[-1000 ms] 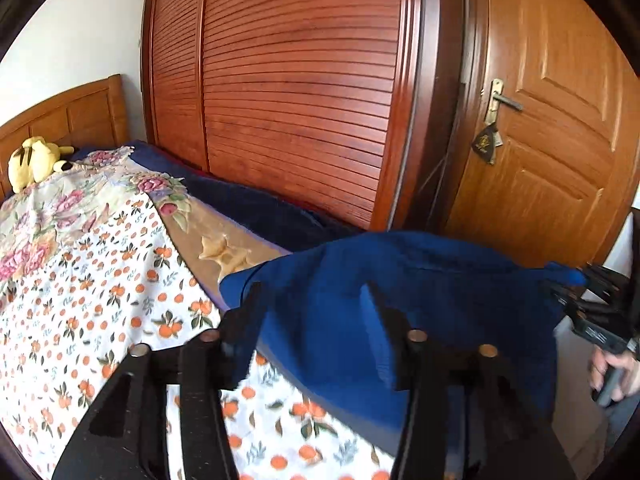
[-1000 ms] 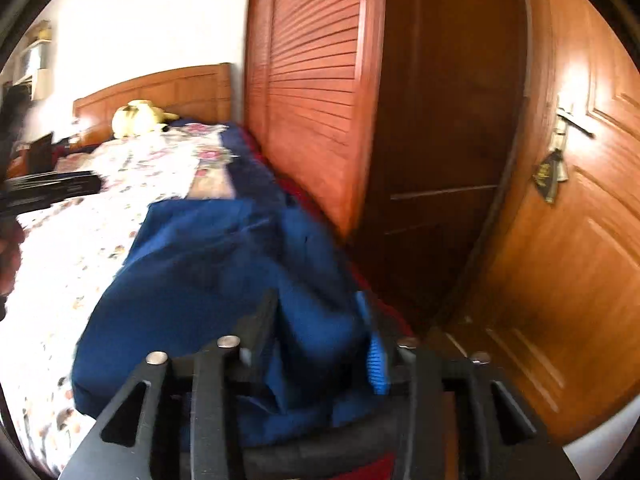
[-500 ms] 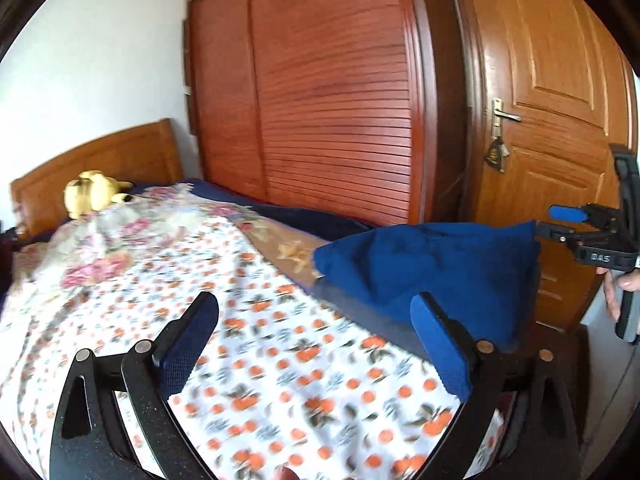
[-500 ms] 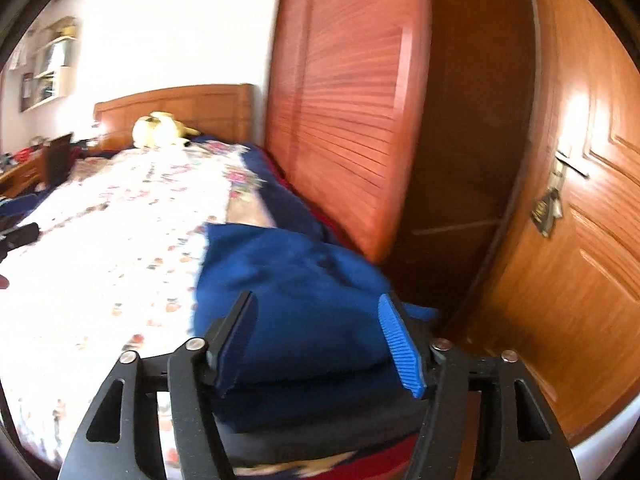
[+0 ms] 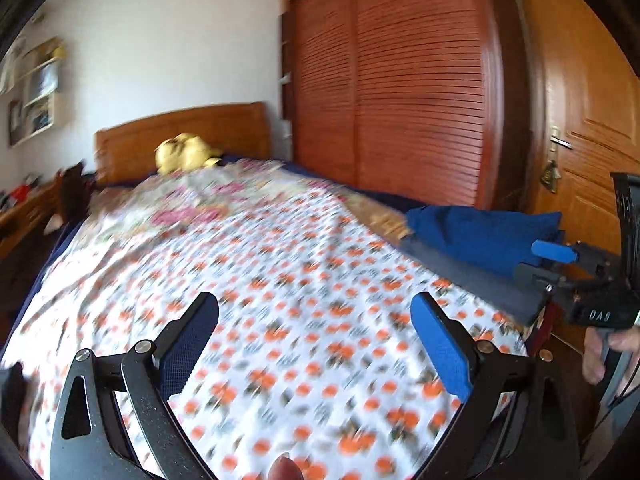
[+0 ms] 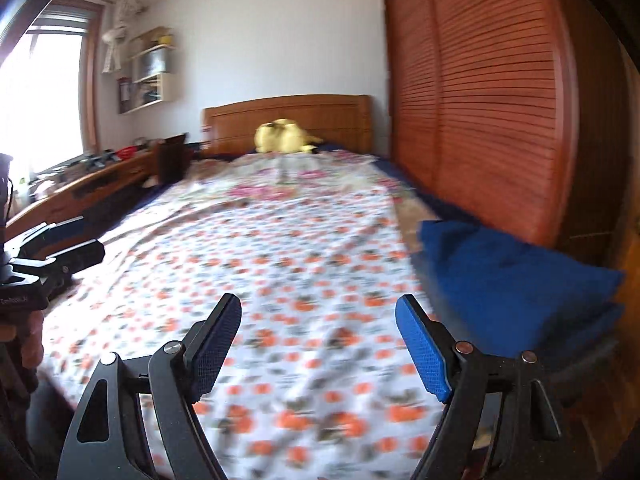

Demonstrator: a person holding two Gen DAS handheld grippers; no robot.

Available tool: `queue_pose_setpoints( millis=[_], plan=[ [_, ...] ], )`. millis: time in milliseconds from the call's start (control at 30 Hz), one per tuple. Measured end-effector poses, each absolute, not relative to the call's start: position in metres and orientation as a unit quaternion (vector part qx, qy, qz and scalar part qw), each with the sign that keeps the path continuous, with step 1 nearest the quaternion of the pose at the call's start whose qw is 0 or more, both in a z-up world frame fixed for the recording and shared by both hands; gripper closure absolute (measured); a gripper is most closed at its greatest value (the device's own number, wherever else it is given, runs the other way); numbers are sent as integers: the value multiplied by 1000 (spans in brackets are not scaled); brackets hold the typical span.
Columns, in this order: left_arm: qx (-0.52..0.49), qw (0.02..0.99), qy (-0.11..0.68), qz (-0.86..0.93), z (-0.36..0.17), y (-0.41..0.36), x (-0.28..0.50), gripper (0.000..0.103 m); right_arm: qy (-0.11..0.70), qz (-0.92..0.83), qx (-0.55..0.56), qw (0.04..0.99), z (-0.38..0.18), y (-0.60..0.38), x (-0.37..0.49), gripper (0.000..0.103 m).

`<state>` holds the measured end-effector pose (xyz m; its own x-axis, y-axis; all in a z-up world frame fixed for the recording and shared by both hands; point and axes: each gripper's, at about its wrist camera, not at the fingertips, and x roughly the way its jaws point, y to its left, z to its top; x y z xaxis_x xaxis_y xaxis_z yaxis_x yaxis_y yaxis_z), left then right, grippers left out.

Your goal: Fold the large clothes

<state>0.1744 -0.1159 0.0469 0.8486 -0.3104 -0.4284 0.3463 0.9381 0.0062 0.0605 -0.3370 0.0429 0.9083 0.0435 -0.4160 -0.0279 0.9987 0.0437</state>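
The left gripper hung with jaws spread, empty, over the flowered bed, the folded blue garment lying at its right edge.

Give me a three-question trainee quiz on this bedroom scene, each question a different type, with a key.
1. True or false: the left gripper is clamped on the blue folded garment.
2. Multiple choice: the garment lies at (A) the headboard, (B) the bed's edge nearest the slatted wardrobe, (C) the floor.
3. Fill in: the yellow plush toy rests against the wooden ______.

Key: 1 false, both it and the right gripper stand open over the floral bedspread with nothing between the jaws; 2 B; 3 headboard.
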Motion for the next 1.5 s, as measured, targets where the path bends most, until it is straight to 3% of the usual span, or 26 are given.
queue_pose_setpoints(
  millis=[267, 567, 1500],
  plan=[
    [21, 975, 209, -66, 43, -32, 122, 6, 201, 92, 37, 975, 41, -258, 49, 22],
    [-10, 975, 221, 4, 17, 25, 80, 6, 193, 142, 28, 970, 25, -234, 52, 22],
    [-10, 974, 228, 14, -7, 35, 66, 6, 201, 140, 28, 969, -1, -228, 67, 22]
  ],
)
